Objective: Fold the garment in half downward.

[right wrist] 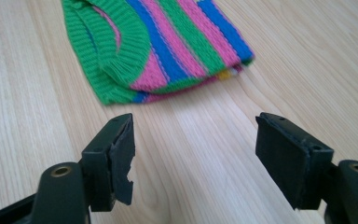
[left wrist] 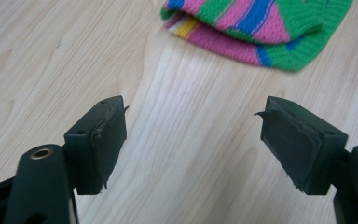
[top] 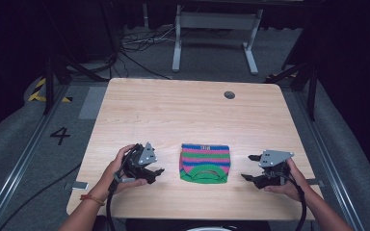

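A small knitted garment (top: 205,163) with pink, blue and green stripes and a green ribbed edge lies folded flat near the table's front middle. It also lies ahead of the jaws in the left gripper view, garment (left wrist: 261,28), and in the right gripper view, garment (right wrist: 158,46). My left gripper (top: 154,172) rests on the table to its left, open with nothing between the jaws (left wrist: 193,140). To the garment's right sits my right gripper (top: 250,167), also open and empty (right wrist: 196,154). Both point inward at the garment and stand apart from it.
The light wooden table (top: 173,110) has a round grey cable hole (top: 229,95) at the back right. Beyond the far edge stand a white desk frame (top: 217,33) and loose cables on grey carpet. A floor marking "4" (top: 60,135) lies to the left.
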Demonstrator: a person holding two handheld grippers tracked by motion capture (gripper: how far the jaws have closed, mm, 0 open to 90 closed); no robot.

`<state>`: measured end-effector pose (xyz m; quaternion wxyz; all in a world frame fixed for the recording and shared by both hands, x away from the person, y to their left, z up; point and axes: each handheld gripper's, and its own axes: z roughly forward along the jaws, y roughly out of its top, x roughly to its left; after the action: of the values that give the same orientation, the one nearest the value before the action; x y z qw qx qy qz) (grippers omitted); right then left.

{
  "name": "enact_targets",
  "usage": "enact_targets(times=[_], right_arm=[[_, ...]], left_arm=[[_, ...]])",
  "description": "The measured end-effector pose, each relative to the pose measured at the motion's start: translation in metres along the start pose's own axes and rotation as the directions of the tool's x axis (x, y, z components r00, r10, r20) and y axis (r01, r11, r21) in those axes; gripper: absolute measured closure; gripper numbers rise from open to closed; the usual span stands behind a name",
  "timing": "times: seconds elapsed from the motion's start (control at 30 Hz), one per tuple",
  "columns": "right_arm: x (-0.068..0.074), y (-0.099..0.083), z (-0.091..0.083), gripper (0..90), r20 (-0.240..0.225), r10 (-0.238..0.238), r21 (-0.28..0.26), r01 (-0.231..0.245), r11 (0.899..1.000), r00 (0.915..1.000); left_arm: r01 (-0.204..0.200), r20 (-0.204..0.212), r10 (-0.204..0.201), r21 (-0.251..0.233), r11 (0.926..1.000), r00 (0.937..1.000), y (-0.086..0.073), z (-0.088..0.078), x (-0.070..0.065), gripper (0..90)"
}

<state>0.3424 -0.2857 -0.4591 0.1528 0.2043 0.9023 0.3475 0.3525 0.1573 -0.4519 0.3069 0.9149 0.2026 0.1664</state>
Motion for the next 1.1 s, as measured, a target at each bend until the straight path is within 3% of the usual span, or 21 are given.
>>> enact_targets(times=[0.13,0.23,0.27,0.5,0.57,0.7,0.87,0.9,0.93,1.03,1.1], right_arm=[[-0.006,-0.015,-0.010,27.6,0.039,0.037,0.004,-0.038,0.999,0.9986],[-0.009,-0.024,-0.018,26.4,0.067,0.056,0.006,-0.057,0.998,0.9962],[-0.010,-0.028,-0.021,26.1,0.076,0.060,0.004,-0.060,0.998,0.9953],[-0.016,-0.051,-0.033,24.2,0.117,0.111,0.005,-0.112,0.994,0.9869],[-0.019,-0.062,-0.037,23.5,0.126,0.152,0.000,-0.153,0.988,0.9803],[-0.021,-0.077,-0.042,21.9,0.152,0.195,0.005,-0.198,0.980,0.9689],[-0.023,-0.091,-0.047,20.9,0.174,0.234,-0.008,-0.237,0.972,0.9564],[-0.025,-0.099,-0.051,20.3,0.178,0.268,-0.026,-0.267,0.963,0.9469],[-0.025,-0.099,-0.051,20.3,0.178,0.268,-0.026,-0.267,0.963,0.9469],[-0.029,-0.109,-0.055,19.8,0.180,0.304,-0.035,-0.303,0.952,0.9355],[-0.031,-0.114,-0.057,18.7,0.185,0.324,-0.035,-0.324,0.946,0.9277]], left_arm=[[0.035,-0.039,-0.034,0.025,0.9991,0.9987,-0.010,-0.005,0.005,22.7],[0.027,-0.060,-0.024,0.049,0.9984,0.9979,-0.015,-0.006,0.007,22.0],[0.029,-0.075,-0.023,0.081,0.9963,0.9969,-0.020,-0.006,0.010,21.9],[0.092,-0.079,-0.086,0.066,0.9936,0.9931,-0.042,-0.013,0.017,21.3],[0.115,-0.064,-0.112,0.050,0.9921,0.9917,-0.048,-0.016,0.019,21.8],[0.098,-0.062,-0.095,0.036,0.9946,0.9935,-0.059,-0.023,0.017,22.4],[0.127,-0.049,-0.126,0.021,0.9917,0.9909,-0.072,-0.026,0.014,21.0],[0.150,-0.035,-0.149,0.011,0.9887,0.9882,-0.079,-0.030,0.014,21.0],[0.150,-0.035,-0.149,0.011,0.9887,0.9882,-0.079,-0.030,0.014,20.9],[0.189,-0.024,-0.189,-0.002,0.9821,0.9818,-0.089,-0.036,0.016,20.6],[0.230,-0.015,-0.230,-0.005,0.9732,0.9731,-0.097,-0.038,0.018,19.5]])
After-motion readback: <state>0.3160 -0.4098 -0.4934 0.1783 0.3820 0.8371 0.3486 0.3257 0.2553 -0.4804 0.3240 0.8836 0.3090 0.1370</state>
